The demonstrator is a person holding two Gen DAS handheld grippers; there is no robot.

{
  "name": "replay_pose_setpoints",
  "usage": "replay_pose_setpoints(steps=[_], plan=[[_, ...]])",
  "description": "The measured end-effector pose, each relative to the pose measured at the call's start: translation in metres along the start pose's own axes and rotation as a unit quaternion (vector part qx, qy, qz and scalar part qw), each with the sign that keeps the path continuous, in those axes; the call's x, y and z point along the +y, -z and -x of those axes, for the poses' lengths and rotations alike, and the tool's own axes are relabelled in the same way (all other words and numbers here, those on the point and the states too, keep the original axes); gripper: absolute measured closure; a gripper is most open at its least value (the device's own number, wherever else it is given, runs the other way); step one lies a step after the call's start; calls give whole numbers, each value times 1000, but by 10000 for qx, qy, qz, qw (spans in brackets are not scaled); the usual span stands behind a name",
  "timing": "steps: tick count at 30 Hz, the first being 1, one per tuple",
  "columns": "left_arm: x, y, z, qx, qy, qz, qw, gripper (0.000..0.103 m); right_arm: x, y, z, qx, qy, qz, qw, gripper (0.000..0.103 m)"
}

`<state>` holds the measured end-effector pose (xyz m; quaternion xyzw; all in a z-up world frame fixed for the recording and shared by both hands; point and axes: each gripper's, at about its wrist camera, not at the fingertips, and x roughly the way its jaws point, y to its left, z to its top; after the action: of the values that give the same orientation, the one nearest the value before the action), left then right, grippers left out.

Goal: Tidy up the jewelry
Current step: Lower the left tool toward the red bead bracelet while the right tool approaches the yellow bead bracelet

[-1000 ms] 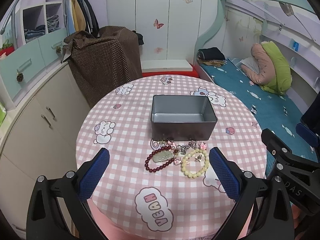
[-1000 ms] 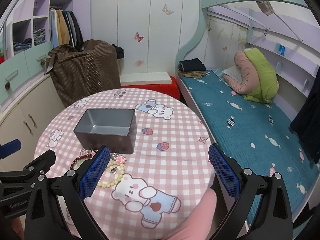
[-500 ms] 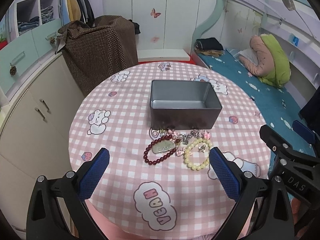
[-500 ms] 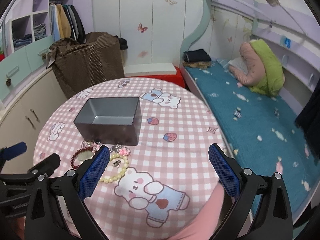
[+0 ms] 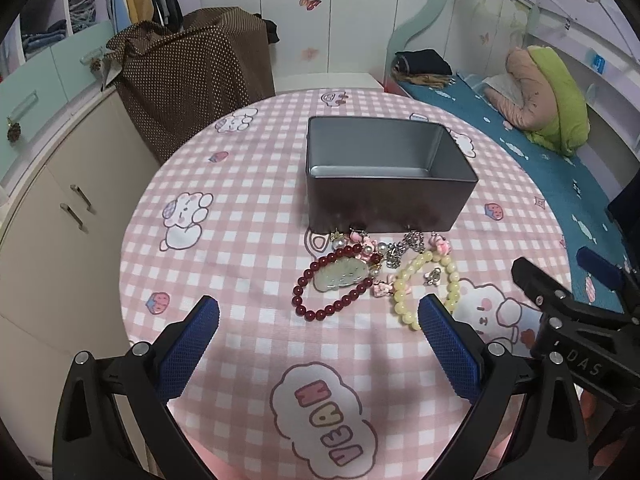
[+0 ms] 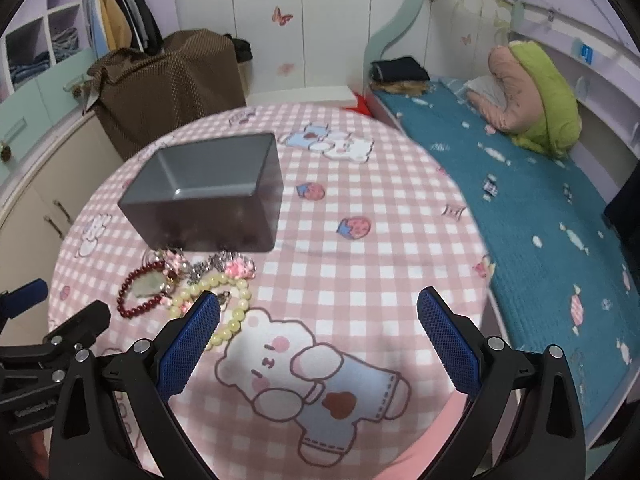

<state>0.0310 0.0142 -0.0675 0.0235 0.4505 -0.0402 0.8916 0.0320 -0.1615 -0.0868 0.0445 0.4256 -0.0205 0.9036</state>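
The round table point(image 5: 224, 208) under its pink checked cloth fills far more of both views than it did a second ago, so both grippers have closed in on it, and I judge the approach is nearly over and the first pick is next. The grey metal tin point(image 5: 384, 184) stands open and empty near the table's middle. Just in front of its near wall lies the jewelry in one tangled cluster: a dark red bead bracelet point(image 5: 320, 304) with a pale green pendant point(image 5: 340, 276) inside its loop, a yellow bead bracelet point(image 5: 452, 284) touching it, and small pink and silver charms point(image 5: 400, 248) between them and the tin. The left gripper point(image 5: 318, 320) hovers spread wide and empty, the red bracelet just ahead between its fingers. The right gripper point(image 6: 318, 320) is likewise spread and empty, the yellow bracelet lying at its left finger.
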Motion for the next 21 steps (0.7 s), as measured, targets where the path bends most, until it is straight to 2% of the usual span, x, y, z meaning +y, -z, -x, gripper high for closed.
replay_pose_setpoints(steps=[4, 6, 12, 14, 21], plan=[[5, 2, -14, 57, 0, 51, 10000, 7, -2, 4, -16, 153, -427, -183, 9988, 7], [9, 4, -23, 134, -11, 119, 9998, 7, -2, 6, -25, 226, -396, -251, 9986, 7], [14, 9, -40, 240, -259, 59, 9994, 7, 13, 11, -39, 264, -179, 142, 9994, 7], [15, 10, -45, 297, -286, 35, 9991, 14, 18, 12, -42, 265, -147, 270, 9992, 7], [20, 14, -58, 475, -334, 36, 9983, 23, 31, 14, -54, 313, -54, 664, 9973, 7]])
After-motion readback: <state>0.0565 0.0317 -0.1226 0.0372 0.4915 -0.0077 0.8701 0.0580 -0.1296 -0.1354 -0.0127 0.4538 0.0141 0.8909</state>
